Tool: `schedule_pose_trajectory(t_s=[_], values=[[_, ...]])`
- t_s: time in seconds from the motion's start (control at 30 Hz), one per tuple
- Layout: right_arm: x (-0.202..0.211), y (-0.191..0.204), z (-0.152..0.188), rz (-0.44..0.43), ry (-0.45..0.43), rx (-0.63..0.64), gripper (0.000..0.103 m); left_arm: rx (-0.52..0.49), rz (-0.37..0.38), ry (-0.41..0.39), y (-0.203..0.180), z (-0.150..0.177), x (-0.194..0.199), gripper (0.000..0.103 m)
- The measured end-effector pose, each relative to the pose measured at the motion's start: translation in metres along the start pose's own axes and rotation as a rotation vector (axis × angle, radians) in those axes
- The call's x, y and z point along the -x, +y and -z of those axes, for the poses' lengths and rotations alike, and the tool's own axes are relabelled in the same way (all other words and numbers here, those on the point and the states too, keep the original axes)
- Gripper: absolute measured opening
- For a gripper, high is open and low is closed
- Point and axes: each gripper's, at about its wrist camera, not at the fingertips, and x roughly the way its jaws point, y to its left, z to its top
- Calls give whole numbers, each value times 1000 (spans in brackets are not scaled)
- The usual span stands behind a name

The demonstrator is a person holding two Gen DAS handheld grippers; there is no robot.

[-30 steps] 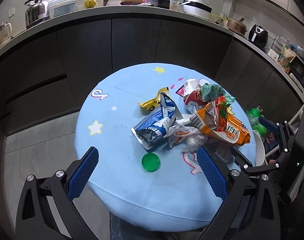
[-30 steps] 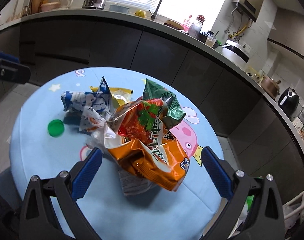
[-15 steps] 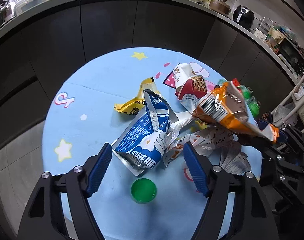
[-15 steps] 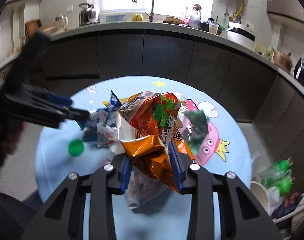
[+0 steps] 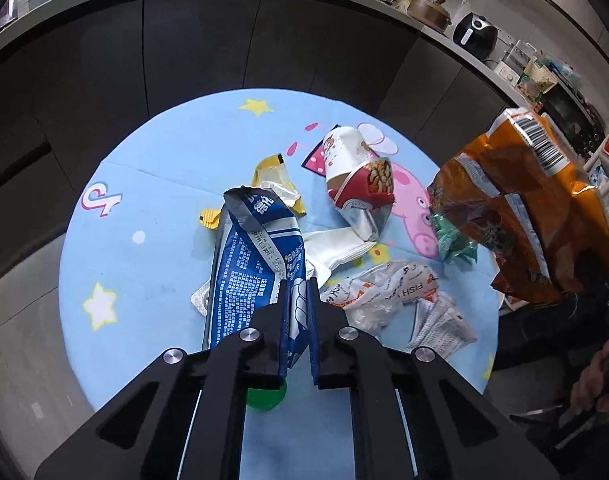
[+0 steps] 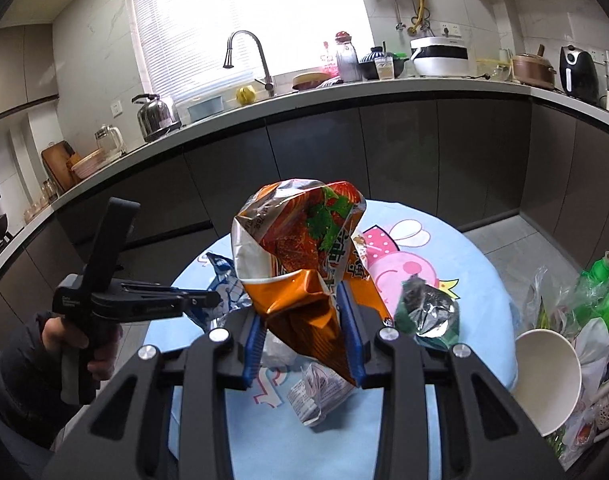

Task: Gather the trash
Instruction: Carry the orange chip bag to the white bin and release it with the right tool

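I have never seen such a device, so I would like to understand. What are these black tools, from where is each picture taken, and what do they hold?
There is no robot here. A person holds a hand tool with two fingers in each hand, and each tool carries a wide-angle camera that looks along its fingers.

The left camera shows the left gripper shut on a blue and white wrapper, which rests on the round blue table.

The right camera shows the right gripper shut on an orange snack bag, held above the table. At its left edge you see the person's left hand with the other tool.

On the table lie a red and white snack bag, a yellow wrapper, a green bottle cap and clear plastic wrappers.
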Motion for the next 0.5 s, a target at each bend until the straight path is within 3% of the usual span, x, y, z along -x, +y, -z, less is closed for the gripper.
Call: schedule_pose_trajectory(t_s=[0.3, 0.5], values=[[43, -13, 2, 51, -86, -38, 35, -44, 109, -173, -39, -11, 79, 6], [74, -44, 7, 130, -132, -95, 35, -107, 205, -214, -89, -21, 95, 6]])
